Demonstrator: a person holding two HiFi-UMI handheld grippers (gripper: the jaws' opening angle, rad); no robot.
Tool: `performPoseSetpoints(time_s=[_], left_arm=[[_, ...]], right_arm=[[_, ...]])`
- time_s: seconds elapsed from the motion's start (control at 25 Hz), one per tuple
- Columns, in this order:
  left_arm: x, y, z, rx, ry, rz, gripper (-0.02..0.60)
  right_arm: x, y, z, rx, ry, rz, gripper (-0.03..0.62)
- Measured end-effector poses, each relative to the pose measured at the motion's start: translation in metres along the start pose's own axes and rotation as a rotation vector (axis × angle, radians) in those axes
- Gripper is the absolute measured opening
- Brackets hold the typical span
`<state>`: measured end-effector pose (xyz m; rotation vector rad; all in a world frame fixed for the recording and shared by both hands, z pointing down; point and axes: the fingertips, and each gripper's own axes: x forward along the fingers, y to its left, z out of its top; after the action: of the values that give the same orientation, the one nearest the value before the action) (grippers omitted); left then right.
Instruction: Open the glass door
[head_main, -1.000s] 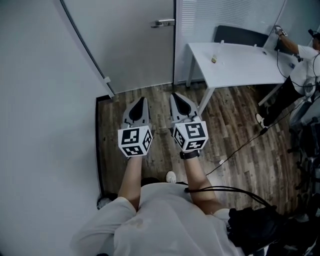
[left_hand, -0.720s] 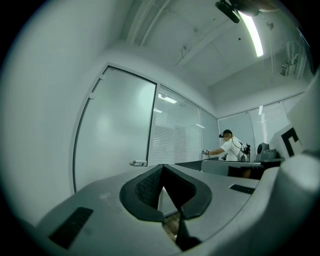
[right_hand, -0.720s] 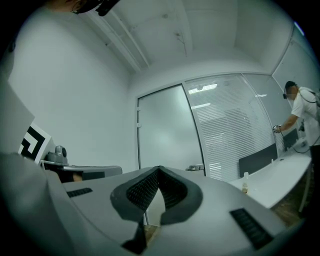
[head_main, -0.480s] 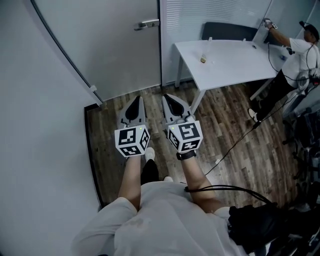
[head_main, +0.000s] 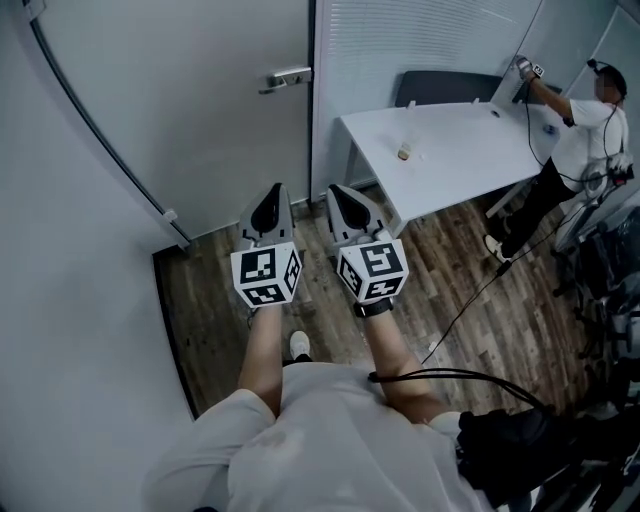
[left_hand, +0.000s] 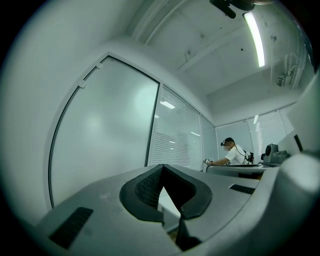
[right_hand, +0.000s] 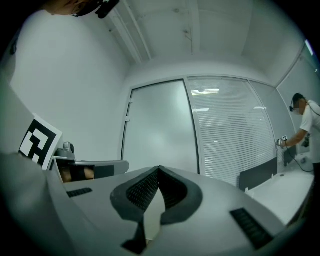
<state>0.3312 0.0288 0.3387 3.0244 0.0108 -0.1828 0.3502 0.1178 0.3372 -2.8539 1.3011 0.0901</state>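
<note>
A dark wood-plank floor (head_main: 450, 245) runs up to a plain white wall (head_main: 70, 300) on the left and, at the far side, a glazed partition covered with pale horizontal blinds (head_main: 430, 40). A white table (head_main: 470, 150) on thin white legs stands near those blinds, with a dark chair back (head_main: 450, 88) showing just behind it. Overhead, one long strip light (left_hand: 254, 37) glows on the white ceiling (left_hand: 200, 60).
</note>
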Motion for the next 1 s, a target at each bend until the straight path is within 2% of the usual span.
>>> performPoseSetpoints(time_s=[0.28,0.44,0.72,0.88,1.0], left_arm=[[0.053,0.07,-0.008,-0.021,0.002,-0.018,0.0],[0.082,0.092,-0.026,-0.048,0.028,-0.034,0.0],[0.145,0.106,-0.036,-0.036,0.027,-0.049,0.0],[0.204,0.125,-0.044,-0.032,0.023,-0.034,0.0],[0.261,0.116,-0.031,-0.009,0.0,-0.053,0.0]], right_arm=[[0.092,0.008,-0.016,0.021,0.011,0.004,-0.003],[0.126,0.008,-0.026,0.044,0.025,0.016,-0.003],[0.177,-0.051,-0.028,0.053,0.0,-0.031,-0.003],[0.227,-0.082,-0.034,0.056,-0.014,-0.007,-0.003],[0.263,-0.123,-0.014,0.041,-0.053,0.003,-0.003]])
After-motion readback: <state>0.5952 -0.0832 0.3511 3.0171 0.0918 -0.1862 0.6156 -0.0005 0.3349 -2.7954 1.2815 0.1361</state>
